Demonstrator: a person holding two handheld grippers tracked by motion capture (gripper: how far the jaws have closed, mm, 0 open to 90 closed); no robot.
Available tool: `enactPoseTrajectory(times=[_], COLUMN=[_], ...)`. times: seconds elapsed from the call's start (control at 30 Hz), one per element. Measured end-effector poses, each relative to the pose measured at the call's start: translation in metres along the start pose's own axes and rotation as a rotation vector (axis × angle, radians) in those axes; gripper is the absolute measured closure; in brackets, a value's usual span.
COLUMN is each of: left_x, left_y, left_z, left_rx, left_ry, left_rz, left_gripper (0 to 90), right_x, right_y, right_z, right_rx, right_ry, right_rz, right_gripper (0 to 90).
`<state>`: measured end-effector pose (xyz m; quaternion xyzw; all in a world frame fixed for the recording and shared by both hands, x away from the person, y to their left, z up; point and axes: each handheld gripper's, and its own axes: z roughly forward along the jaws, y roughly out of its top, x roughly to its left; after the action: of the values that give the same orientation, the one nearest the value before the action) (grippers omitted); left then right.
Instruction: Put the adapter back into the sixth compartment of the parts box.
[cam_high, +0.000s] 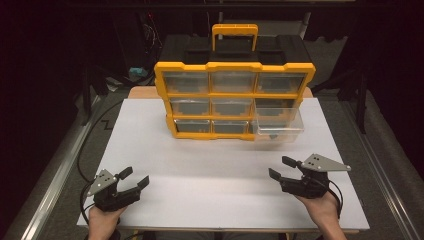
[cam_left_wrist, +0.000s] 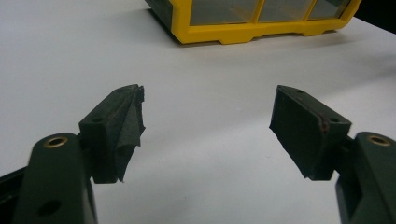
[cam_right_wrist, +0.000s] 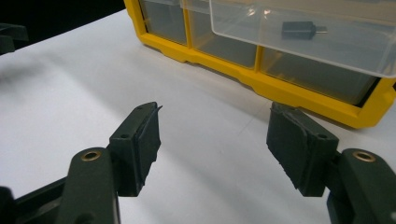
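1. Jaws of both the left gripper (cam_high: 134, 179) and right gripper (cam_high: 281, 168) gape, holding nothing, low over the white tabletop (cam_high: 210, 170).
2. Beyond them stands a yellow drawer cabinet (cam_high: 234, 100), its clear drawer (cam_high: 278, 122) pulled out, well apart.

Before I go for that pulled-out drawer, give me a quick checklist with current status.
1. Left gripper open, holding nothing: ok.
2. Right gripper open, holding nothing: ok.
3. Clear drawer in the middle row, right column of the yellow organizer pulled out: ok.
4. Small black part lies inside that drawer: ok.
5. White table bare between grippers and organizer: ok.
6. Other drawers fully shut: cannot tell.
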<state>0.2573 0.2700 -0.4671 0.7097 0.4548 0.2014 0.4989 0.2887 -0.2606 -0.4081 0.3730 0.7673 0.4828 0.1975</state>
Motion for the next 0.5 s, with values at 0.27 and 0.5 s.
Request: enactPoseTrajectory(times=[0.27,0.5], left_x=[0.0,0.0], left_y=[0.0,0.0], left_z=[0.0,0.0], left_rx=[-0.004,-0.005], left_ry=[0.002,0.003], left_rz=[-0.003,-0.003], left_gripper=[26.7,26.7], right_x=[-0.004,-0.007], right_y=[-0.007,-0.011], right_z=[-0.001,-0.004], right_rx=[0.0,-0.007], right_ry=[-0.013,-0.026], right_rz=[0.01,0.022], right_gripper=[34.4,33.9])
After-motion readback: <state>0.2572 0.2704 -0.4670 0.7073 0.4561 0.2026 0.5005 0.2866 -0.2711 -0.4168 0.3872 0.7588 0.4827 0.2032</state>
